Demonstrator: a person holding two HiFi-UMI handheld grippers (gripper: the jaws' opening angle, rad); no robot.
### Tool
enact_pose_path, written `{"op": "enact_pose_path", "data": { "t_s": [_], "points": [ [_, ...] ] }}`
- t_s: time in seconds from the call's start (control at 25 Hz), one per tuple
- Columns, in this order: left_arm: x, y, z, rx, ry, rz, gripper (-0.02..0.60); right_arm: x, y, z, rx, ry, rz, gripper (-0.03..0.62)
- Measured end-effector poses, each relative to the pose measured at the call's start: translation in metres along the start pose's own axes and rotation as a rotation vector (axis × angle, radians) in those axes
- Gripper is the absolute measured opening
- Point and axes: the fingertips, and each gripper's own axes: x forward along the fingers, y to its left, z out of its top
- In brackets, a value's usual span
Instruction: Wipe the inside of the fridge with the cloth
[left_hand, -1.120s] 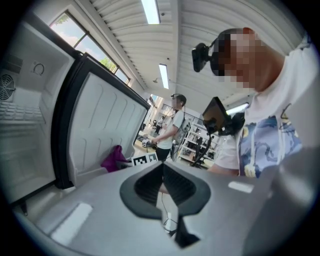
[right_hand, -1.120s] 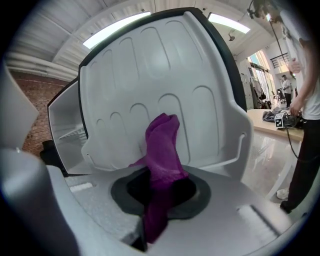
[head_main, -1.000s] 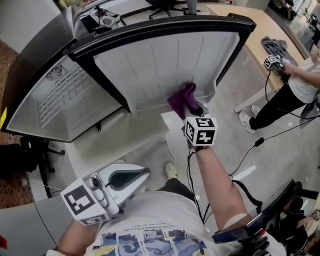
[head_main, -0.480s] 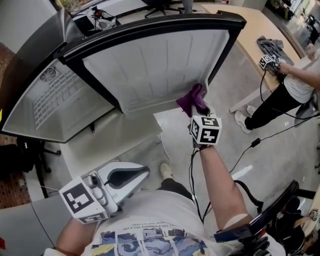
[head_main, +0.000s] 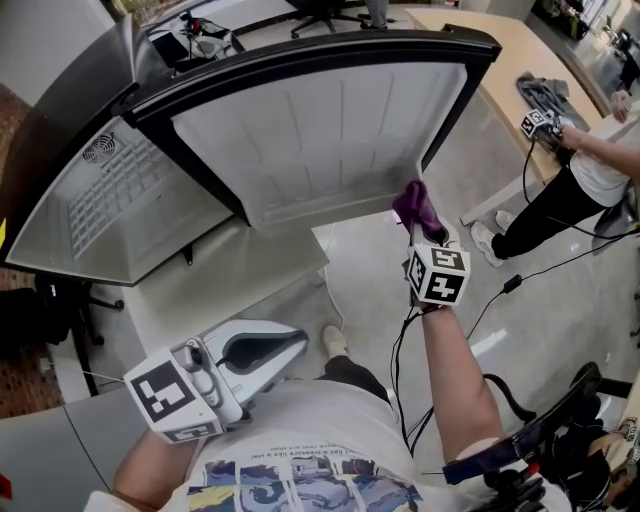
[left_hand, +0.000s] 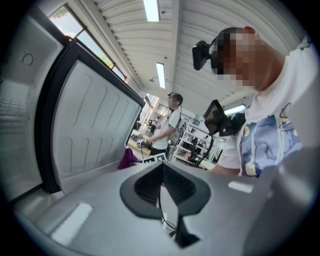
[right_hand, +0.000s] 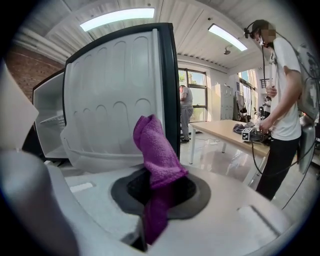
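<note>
The fridge's door (head_main: 300, 125) stands open, its white ribbed inner liner toward me; in the right gripper view the door (right_hand: 115, 110) fills the left. The white fridge cavity (head_main: 110, 200) with its shelf lies at the left. My right gripper (head_main: 420, 225) is shut on a purple cloth (head_main: 418, 203), which sits just off the door's lower right corner, apart from the liner. The cloth (right_hand: 155, 150) sticks up from the right gripper (right_hand: 156, 192). My left gripper (head_main: 285, 348) hangs low near my body, away from the fridge; the left gripper (left_hand: 162, 185) holds nothing, pads together.
Another person (head_main: 590, 170) works at a wooden table (head_main: 510, 60) at the right, with a grey cloth and a second marker cube on it. Cables (head_main: 520, 285) trail over the floor. A black chair (head_main: 550, 440) is at my lower right. My shoe (head_main: 335, 342) is below the door.
My right gripper has slid to the right with the cloth, from the liner's lower edge to just past the door's lower right corner. The left gripper has barely moved.
</note>
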Motion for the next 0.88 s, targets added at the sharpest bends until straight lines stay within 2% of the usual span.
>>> {"op": "enact_pose_path", "data": {
  "t_s": [0.2, 0.36, 0.64, 0.88],
  "points": [
    [-0.007, -0.003, -0.002, -0.002, -0.002, -0.009, 0.008, -0.011, 0.01, -0.016, 0.038, 0.022, 0.001, 0.052],
    [-0.018, -0.003, -0.004, -0.007, -0.011, -0.007, 0.008, -0.017, 0.042, -0.024, 0.027, 0.03, 0.049, 0.052],
    [-0.045, -0.005, -0.013, -0.022, -0.036, 0.031, 0.008, -0.02, 0.138, -0.03, 0.012, 0.041, 0.272, 0.052],
    [-0.073, -0.003, -0.019, -0.037, -0.051, 0.086, 0.008, -0.011, 0.215, -0.06, -0.035, 0.157, 0.432, 0.052]
  ]
}}
